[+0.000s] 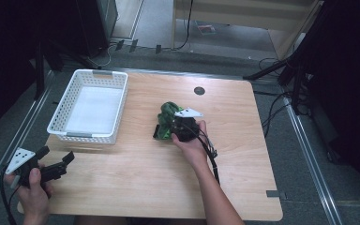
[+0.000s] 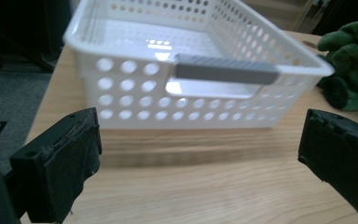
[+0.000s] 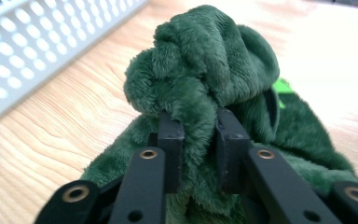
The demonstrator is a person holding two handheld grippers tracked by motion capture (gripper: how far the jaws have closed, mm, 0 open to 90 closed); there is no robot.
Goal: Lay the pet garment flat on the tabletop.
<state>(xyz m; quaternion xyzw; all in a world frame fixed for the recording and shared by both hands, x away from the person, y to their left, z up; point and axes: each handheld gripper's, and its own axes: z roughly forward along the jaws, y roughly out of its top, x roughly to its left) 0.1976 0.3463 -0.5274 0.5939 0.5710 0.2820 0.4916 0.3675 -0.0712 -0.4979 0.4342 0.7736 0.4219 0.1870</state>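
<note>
The main risk lies in the grasp on the green plush cloth (image 3: 205,70): the right claw (image 3: 199,140) pinches just one bunched fold of it, so on a lift the fold may slide out between the jaws, or the loose remainder may hang low and catch the rim of the white basket (image 1: 70,101) on the way over. A drag along the desk (image 1: 136,178) could also pull the cloth flat rather than raise it.

Taking the basket as landmark and going left to right: the left claw (image 1: 56,159) hovers just off the basket's near left corner, over the front edge of the desk, its jaws spread wide and released, with nothing between them; in the left gripper view (image 2: 200,154) they frame the basket's near wall and grey handle without touching it. The basket itself appears empty. To the right of the basket, close by but apart from it, the cloth lies crumpled on the desk. There the right claw (image 1: 171,129) is clenched, nearly closed, grasping the raised fold of plush.
</note>
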